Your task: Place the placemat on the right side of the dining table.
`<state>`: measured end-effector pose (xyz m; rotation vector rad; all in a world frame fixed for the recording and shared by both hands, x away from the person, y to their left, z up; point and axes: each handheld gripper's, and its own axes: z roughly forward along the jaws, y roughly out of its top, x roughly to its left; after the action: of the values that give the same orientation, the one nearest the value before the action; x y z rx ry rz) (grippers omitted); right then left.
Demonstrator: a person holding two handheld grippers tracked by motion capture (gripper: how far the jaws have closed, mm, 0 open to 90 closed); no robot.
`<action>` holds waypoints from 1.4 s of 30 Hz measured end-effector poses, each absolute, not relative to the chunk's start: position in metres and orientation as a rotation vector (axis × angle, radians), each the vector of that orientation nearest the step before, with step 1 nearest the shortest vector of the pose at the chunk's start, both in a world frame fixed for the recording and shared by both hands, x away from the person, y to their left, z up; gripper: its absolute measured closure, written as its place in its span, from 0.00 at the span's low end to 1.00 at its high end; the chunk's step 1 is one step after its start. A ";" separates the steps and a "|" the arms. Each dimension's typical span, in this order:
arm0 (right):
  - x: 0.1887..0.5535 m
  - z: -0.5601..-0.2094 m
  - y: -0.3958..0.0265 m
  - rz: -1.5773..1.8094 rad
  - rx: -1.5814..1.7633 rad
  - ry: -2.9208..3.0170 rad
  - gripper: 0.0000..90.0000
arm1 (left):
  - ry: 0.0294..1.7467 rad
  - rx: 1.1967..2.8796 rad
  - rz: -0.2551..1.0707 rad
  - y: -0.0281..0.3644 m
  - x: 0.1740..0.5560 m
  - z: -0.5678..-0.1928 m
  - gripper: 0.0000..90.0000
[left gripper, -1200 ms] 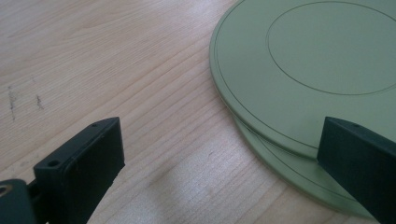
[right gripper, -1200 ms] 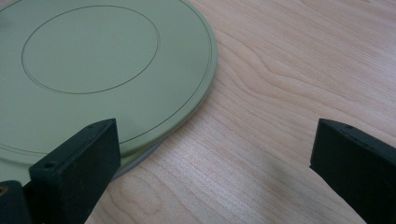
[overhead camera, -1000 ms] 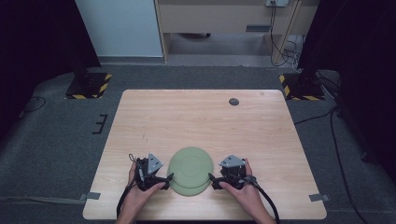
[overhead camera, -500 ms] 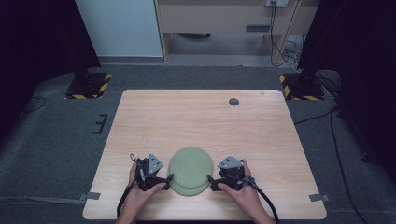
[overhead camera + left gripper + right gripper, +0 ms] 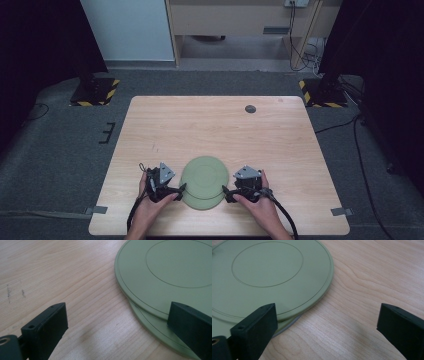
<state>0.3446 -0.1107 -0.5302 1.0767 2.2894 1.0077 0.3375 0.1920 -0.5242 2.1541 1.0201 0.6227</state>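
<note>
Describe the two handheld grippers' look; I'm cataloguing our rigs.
The left gripper and right gripper match: black bodies, a grey three-cornered plate on top, two blocky black jaws with small holes, and a black cable trailing back. No sleeves are visible.

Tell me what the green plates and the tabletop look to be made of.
Green plates: probably matte plastic or melamine; the colour is even, the sheen dull, with thin moulded ring lines, though glazed ceramic is not ruled out. Two lie stacked and offset. Table: light wood or a wood-grain laminate; grain lines run across it, satin finish.
</note>
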 end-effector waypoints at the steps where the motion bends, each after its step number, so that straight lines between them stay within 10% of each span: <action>1: 0.344 -0.530 -0.111 1.016 1.070 2.288 0.04 | 1.016 2.163 0.629 0.193 0.336 -0.524 0.02; 42: 0.356 -0.521 -0.110 0.975 1.020 2.385 0.10 | 1.041 2.119 0.651 0.180 0.341 -0.519 0.03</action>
<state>0.3564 -0.1101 -0.5211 1.0198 2.3847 0.9747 0.3408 0.1796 -0.5190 2.1186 1.0410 0.6513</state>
